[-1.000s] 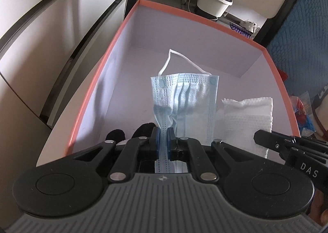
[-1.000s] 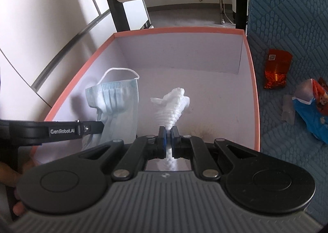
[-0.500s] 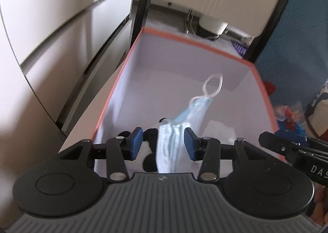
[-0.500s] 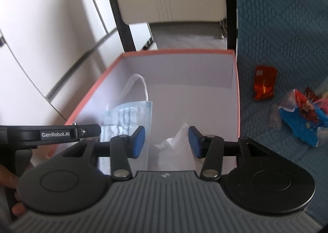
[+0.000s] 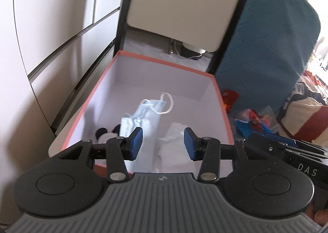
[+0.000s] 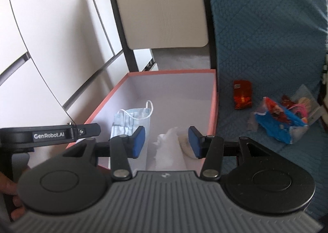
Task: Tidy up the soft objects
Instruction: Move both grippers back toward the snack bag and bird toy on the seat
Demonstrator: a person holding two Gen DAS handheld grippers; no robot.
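An open box with an orange rim [image 5: 102, 77] [image 6: 214, 97] stands on the blue quilt. Inside it a light blue face mask [image 5: 143, 114] [image 6: 131, 118] lies crumpled on the left, and a white cloth [image 5: 174, 140] [image 6: 170, 149] lies beside it on the right. A black and white plush [image 5: 104, 133] shows at the box's near left corner. My left gripper [image 5: 163, 143] hovers open above the box's near end, nothing between its blue pads. My right gripper [image 6: 166, 142] is open too, above the white cloth and clear of it.
Snack packets lie on the blue quilt right of the box: an orange one [image 6: 242, 94] and a blue and red heap [image 6: 280, 119]. A white cabinet wall [image 6: 51, 38] runs along the left. A dark-framed chair back [image 6: 162, 7] stands behind the box.
Both grippers opened, dropping the face mask and the white cloth into the box. Both then rose and drew back from the box, which now looks smaller and lower.
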